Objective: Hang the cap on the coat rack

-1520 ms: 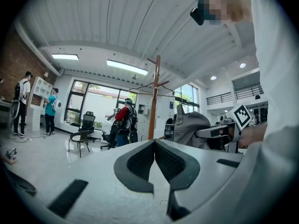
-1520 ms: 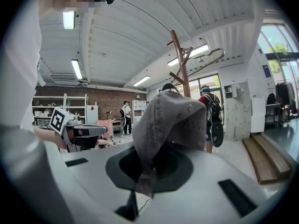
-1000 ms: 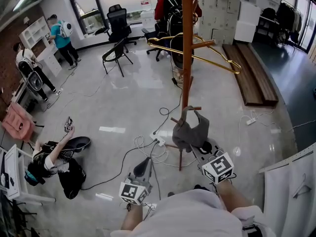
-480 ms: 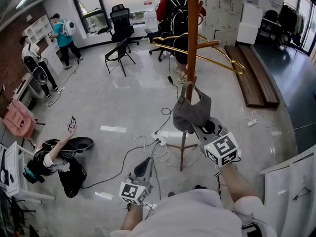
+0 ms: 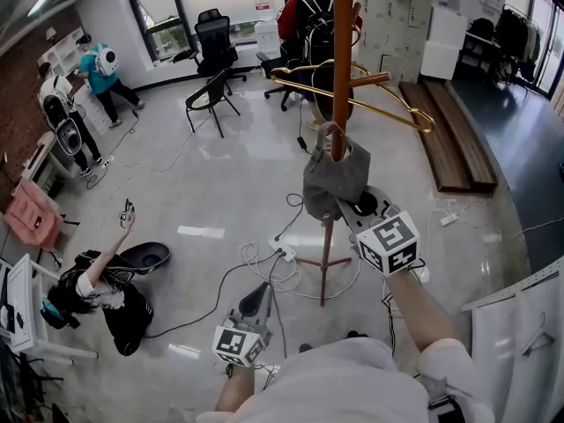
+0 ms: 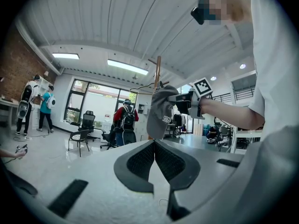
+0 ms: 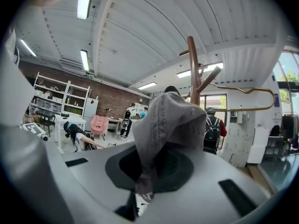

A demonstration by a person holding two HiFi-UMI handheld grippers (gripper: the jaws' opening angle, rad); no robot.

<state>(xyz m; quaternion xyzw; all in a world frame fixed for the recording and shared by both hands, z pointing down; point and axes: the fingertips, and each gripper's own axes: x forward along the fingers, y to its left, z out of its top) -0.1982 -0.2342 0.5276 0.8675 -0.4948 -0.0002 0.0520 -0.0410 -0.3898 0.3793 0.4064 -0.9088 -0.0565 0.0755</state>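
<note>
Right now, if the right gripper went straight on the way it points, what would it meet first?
The right gripper would probably meet the rack's pole, which stands straight behind the cap it holds. The cap would touch the pole before the gripper does. How far off the pole is remains unclear.

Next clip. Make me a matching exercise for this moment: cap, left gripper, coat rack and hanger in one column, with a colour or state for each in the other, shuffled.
Column one
1. cap
2. left gripper
3. coat rack
4. hanger

Column two
A. gold wire, hung up on the rack
B. shut, nothing between the jaws
C. grey, pinched in the right gripper
D. reddish-brown wooden pole

Pairs: 1-C, 2-B, 3-D, 4-A
</note>
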